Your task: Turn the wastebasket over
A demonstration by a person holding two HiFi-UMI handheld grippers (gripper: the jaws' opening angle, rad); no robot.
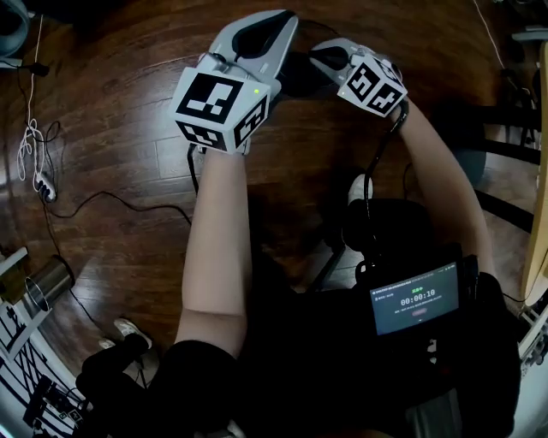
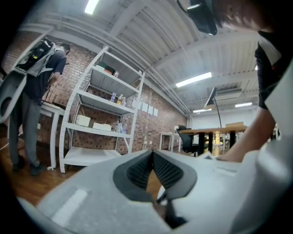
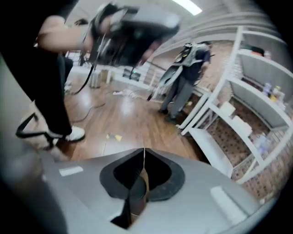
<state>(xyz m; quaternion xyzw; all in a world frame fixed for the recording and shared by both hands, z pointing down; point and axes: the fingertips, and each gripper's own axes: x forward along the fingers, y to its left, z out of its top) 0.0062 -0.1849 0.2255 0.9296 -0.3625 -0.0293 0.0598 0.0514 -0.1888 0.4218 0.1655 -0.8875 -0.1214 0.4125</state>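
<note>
From the head view, I have both tools raised in front of me over the wooden floor [image 1: 120, 188]. The left hand-held gripper [image 1: 278, 26] and right hand-held gripper [image 1: 324, 56] sit close together, tips nearly side by side, and nothing hangs from either. The only thing I take for the wastebasket [image 1: 47, 282] is a shiny metal cylinder standing on the floor low at the left edge, just beside a white frame and well apart from both tools. Its dark mouth seems to face up, so I judge the turning-over is not yet done, though at that edge of the picture I can't be sure. A power strip [image 1: 41, 186] with loose cable lies on the floor further up that side; I'd want to stay out of it when I reach over. The timer screen [image 1: 415, 299] on my chest is lit.

In the left gripper view, the ribbed pads meet at their tips with nothing between them. The tool points level across the room at white shelving [image 2: 103, 114] along a brick wall, a person [image 2: 34, 91] standing at the left, and tables [image 2: 224, 132] further back. No basket is ahead of it, so it is simply carried, not aimed.

In the right gripper view, the jaws are pressed together and empty. They point down at bare floor, towards the shelving and that standing person. My own shoe [image 3: 73, 134] is at the left.
</note>
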